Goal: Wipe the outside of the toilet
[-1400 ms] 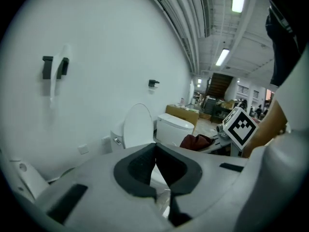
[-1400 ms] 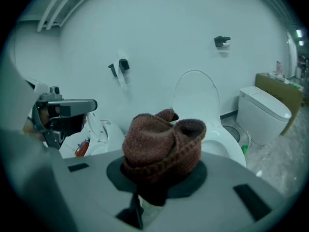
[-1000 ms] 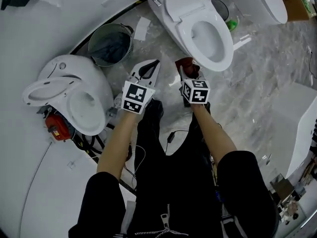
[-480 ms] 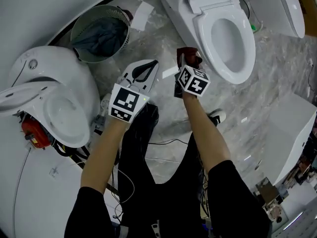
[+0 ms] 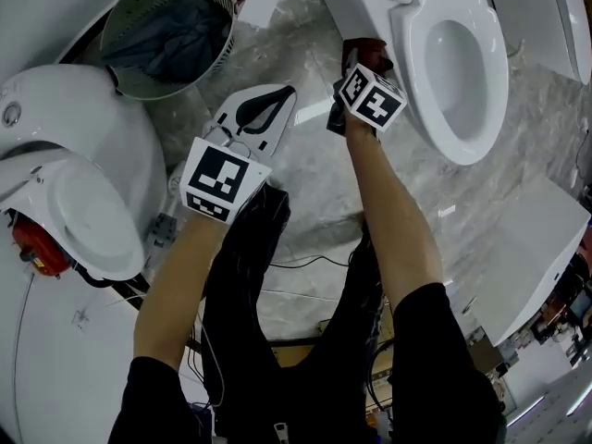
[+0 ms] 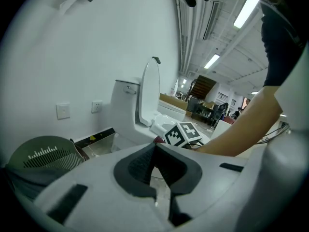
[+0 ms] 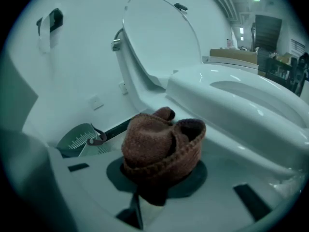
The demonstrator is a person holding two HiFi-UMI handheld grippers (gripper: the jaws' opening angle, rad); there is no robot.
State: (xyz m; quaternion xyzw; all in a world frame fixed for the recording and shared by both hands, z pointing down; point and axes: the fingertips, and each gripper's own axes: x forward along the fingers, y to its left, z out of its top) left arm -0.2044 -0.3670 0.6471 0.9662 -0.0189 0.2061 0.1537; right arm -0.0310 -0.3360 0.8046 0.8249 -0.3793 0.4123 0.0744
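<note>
Two pairs of tongs are held out over the grey marble floor, well apart from each other with bare floor between them. The right tongs are clamped on a bunched reddish-brown cloth. The cloth sits just beside the outer left wall of the toilet, below the rim of its seat; whether cloth and porcelain touch I cannot tell. The toilet's lid stands raised toward the floor's far edge. The left tongs have their tips together with nothing between them. They point toward a strip of floor between the toilet and a mesh waste basket that holds blue-grey fabric. A second toilet crowds the floor's left edge, near the left forearm. A white boxy fixture stands along the right edge, leaving a band of open floor on the toilet's right side. Thin cables cross the floor near the person's legs.
</note>
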